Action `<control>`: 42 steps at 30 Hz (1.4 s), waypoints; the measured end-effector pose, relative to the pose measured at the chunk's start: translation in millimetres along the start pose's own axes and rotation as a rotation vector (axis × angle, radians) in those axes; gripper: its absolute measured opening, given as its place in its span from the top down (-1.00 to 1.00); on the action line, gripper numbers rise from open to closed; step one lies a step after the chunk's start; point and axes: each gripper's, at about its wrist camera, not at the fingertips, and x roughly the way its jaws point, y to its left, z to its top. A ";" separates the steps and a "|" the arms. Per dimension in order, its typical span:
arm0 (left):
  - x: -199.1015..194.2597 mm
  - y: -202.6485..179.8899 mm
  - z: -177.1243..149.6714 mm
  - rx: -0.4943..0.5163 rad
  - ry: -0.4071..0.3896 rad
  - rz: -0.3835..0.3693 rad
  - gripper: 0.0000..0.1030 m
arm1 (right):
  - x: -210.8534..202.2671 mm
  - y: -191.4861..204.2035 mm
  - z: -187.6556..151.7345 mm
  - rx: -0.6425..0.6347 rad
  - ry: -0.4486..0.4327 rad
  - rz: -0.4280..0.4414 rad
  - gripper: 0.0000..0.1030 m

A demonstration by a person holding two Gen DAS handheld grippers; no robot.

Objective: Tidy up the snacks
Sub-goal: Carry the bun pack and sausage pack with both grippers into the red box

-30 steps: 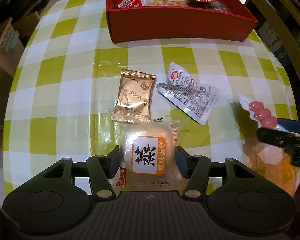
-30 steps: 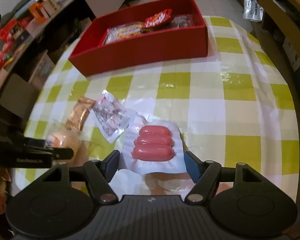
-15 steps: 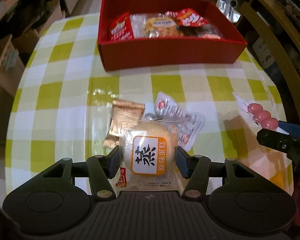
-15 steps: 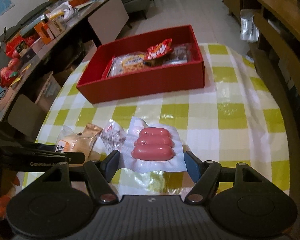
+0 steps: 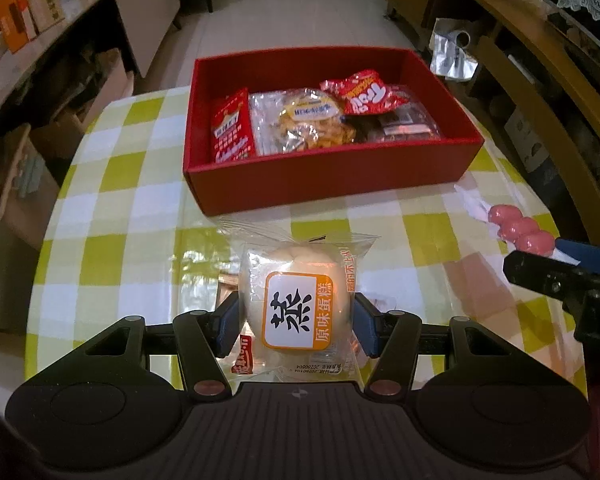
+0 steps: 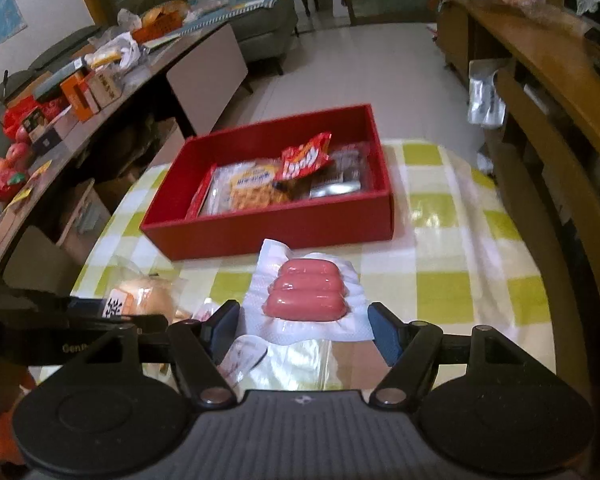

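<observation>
My left gripper (image 5: 296,320) is shut on a wrapped steamed cake (image 5: 296,296) with an orange and white label, held above the checked table. My right gripper (image 6: 304,320) is shut on a sausage pack (image 6: 306,296) with three pink sausages, also held above the table. The cake also shows in the right wrist view (image 6: 144,300), and the sausage pack in the left wrist view (image 5: 520,236). A red box (image 5: 332,180) ahead holds several snack packs; it also shows in the right wrist view (image 6: 268,232).
The yellow and white checked table (image 5: 120,216) ends close on both sides. A white sachet (image 6: 240,356) lies under my right gripper. A cluttered bench (image 6: 80,80) stands left, wooden furniture (image 6: 560,80) right.
Both grippers have risen and tilted up with their packs. The red box now sits nearer the middle of both views. The gold packet and white sachet have dropped out of the left view.
</observation>
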 end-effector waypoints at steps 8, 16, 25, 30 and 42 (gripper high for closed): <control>-0.4 -2.2 19.4 -0.009 -0.039 0.011 -0.24 | 4.2 1.8 18.4 0.003 -0.047 -0.004 -0.51; 5.2 -2.6 37.2 -0.016 -0.063 0.030 -0.24 | 14.0 5.2 36.0 -0.005 -0.076 -0.008 -0.51; 13.3 -3.9 56.8 -0.020 -0.084 0.050 -0.24 | 31.2 8.7 55.1 -0.018 -0.092 -0.008 -0.51; 20.1 -0.8 68.7 -0.033 -0.089 0.059 -0.24 | 40.9 9.1 65.8 -0.022 -0.101 -0.012 -0.51; 38.1 1.0 89.8 -0.041 -0.087 0.090 -0.24 | 61.3 10.6 82.2 -0.032 -0.106 -0.014 -0.51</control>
